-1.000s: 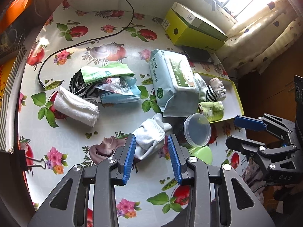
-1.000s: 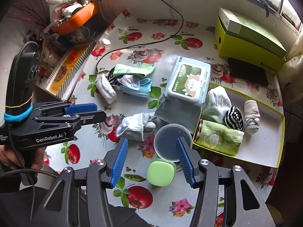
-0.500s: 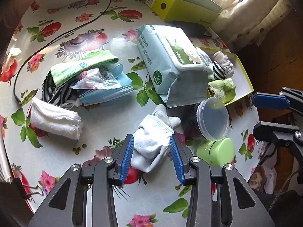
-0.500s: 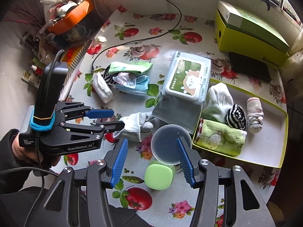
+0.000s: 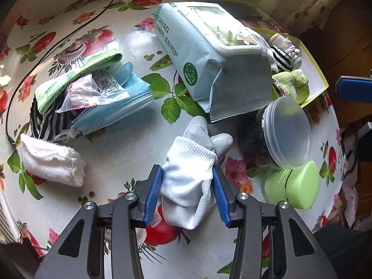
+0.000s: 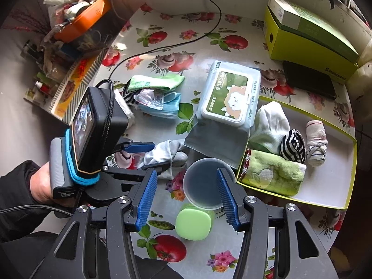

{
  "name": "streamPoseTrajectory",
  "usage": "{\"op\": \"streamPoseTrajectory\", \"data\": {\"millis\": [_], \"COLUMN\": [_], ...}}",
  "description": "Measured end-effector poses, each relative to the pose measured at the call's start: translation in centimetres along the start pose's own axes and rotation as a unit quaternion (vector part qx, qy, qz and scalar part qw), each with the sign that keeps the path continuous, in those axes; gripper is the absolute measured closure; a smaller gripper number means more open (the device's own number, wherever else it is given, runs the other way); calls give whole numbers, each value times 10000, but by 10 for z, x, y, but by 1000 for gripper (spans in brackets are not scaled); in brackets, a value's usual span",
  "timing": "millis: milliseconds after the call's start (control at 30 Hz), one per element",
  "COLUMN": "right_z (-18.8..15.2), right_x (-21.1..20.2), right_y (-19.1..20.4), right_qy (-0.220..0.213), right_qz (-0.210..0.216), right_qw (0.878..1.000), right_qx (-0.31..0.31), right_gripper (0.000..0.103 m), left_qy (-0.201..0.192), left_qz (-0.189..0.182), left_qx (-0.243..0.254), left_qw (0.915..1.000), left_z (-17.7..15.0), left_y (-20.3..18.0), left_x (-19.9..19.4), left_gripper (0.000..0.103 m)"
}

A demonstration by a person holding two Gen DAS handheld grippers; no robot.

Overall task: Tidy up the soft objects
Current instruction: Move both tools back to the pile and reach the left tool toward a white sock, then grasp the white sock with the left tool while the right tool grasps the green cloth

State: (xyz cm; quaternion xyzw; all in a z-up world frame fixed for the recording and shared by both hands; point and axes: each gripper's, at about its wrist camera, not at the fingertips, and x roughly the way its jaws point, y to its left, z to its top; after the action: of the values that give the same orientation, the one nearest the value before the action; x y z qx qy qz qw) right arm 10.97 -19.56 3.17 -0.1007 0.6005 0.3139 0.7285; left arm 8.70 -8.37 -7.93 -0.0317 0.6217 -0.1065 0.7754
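Note:
A white sock (image 5: 193,155) lies crumpled on the flowered tablecloth. My left gripper (image 5: 186,172) points steeply down over it; its jaws are opening and the sock sits between the blue pads, resting on the table. In the right wrist view the left gripper (image 6: 151,157) straddles the same sock (image 6: 167,150). My right gripper (image 6: 186,174) hovers open above a lidded clear tub (image 6: 204,183), holding nothing. The yellow-edged tray (image 6: 330,181) holds a white sock (image 6: 269,125), a striped roll (image 6: 293,146), a pale roll (image 6: 316,141) and a green towel (image 6: 274,174).
A rolled white towel (image 5: 51,162), blue masks (image 5: 116,109), a green cloth (image 5: 76,76) and striped fabric (image 5: 46,121) lie to the left. A wipes pack (image 5: 209,58) sits mid-table. A green container (image 6: 193,223), yellow-green box (image 6: 307,37) and black cable (image 6: 186,41) are nearby.
The left gripper has come down onto the white sock and its jaws have spread wider, so the sock now lies between the pads. The right gripper has stayed where it was.

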Motion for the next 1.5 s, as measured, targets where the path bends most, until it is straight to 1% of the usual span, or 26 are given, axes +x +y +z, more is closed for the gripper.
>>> {"op": "streamPoseTrajectory", "data": {"millis": [33, 67, 100, 167, 267, 333, 467, 567, 767, 967, 1100, 1233, 1400, 1433, 1467, 1500], "right_z": [1, 2, 3, 4, 9, 13, 27, 43, 83, 121, 138, 147, 150, 150, 151, 151], "right_x": [0, 1, 1, 1, 2, 3, 8, 14, 40, 78, 108, 132, 155, 158, 159, 160], "right_y": [0, 0, 0, 0, 2, 4, 10, 17, 33, 48, 42, 38, 34, 33, 32, 32], "right_qy": [-6, -8, -10, -20, -42, -63, -133, -189, -174, 39, 306, 565, 866, 901, 908, 903], "right_qz": [-4, -5, -3, -4, 15, 29, 81, 182, 387, 616, 749, 759, 814, 811, 847, 887], "right_qw": [10000, 10000, 10000, 10000, 10000, 9999, 9996, 9990, 9973, 9956, 9960, 9952, 9928, 9925, 9921, 9918], "right_qx": [0, 4, 8, -4, -52, -101, -246, -355, -594, -707, -372, -263, -158, -153, -152, -158], "right_gripper": [50, 50, 50, 50, 50, 50, 50, 50, 50, 50, 50, 50, 51, 55, 66, 73], "left_qy": [-21, -48, -81, -150, -274, -374, -556, -638, -712, -763, -759, -714, -640, -629, -622, -617], "left_qz": [33, 68, 69, -25, -127, -148, -203, -103, 29, 46, 9, -35, -84, -91, -100, -105], "left_qx": [-7, -15, -31, -183, -511, -772, -1391, -1666, -2130, -2346, -2438, -2511, -2532, -2535, -2538, -2540], "left_qw": [10000, 10000, 9999, 9997, 9982, 9962, 9885, 9839, 9745, 9691, 9669, 9653, 9652, 9652, 9652, 9652], "left_z": [-1, -2, -4, -8, -16, -24, -36, -46, -54, -62, -66, -71, -73, -73, -73, -73], "left_y": [-1, -2, -2, 1, 14, 25, 53, 70, 98, 113, 118, 121, 121, 121, 121, 122], "left_x": [-1, -2, -3, -7, -18, -27, -42, -52, -57, -59, -59, -55, -47, -46, -45, -45], "left_gripper": [60, 64, 67, 78, 84, 84, 85, 85, 84, 84, 84, 84, 84, 84, 84, 84]}}
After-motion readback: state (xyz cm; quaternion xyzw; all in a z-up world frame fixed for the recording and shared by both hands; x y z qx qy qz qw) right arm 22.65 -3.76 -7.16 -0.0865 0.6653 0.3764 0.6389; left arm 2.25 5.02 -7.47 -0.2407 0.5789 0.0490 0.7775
